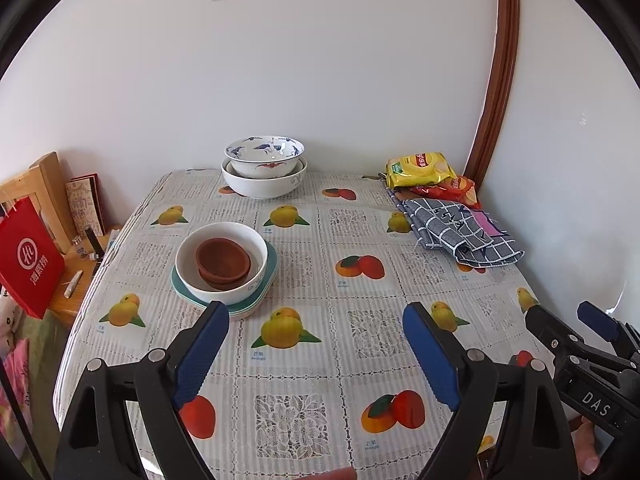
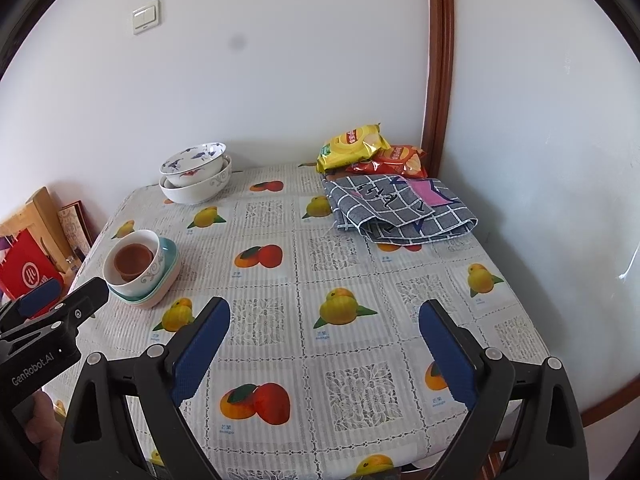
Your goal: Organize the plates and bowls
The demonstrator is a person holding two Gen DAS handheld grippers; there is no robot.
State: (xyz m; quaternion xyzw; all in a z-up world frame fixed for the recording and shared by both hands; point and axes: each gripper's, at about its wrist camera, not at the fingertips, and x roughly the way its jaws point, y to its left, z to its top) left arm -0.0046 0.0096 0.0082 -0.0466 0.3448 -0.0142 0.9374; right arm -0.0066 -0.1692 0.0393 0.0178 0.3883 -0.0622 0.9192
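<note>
- The plates (image 1: 262, 298) under the near stack are mostly hidden; only their teal and pale rims peek out, so I can't count them for sure, at least two.
- On those plates sits one white bowl (image 1: 224, 280), and inside it two brown bowls (image 1: 222, 262) nested together, the lower one barely showing.
- At the far edge by the wall, two more bowls: a blue-patterned bowl (image 1: 264, 156) resting in a larger white bowl (image 1: 264, 188), whose inside is covered.
- The left gripper (image 1: 316, 336) hangs above the tablecloth (image 1: 360, 240) near the stack, fingers spread wide, nothing between them.
- The right gripper (image 2: 324, 340) is also spread wide and empty over the middle of the cloth; in the left view it is cut off at the frame edge.
- Two snack bags (image 2: 354, 146), one yellow and one red, lie in the far right corner, the red one partly covered.
- One checked cloth (image 2: 400, 208) lies folded just before them.
- A red paper bag (image 1: 28, 260) stands off the table's left side, partly cut off.
</note>
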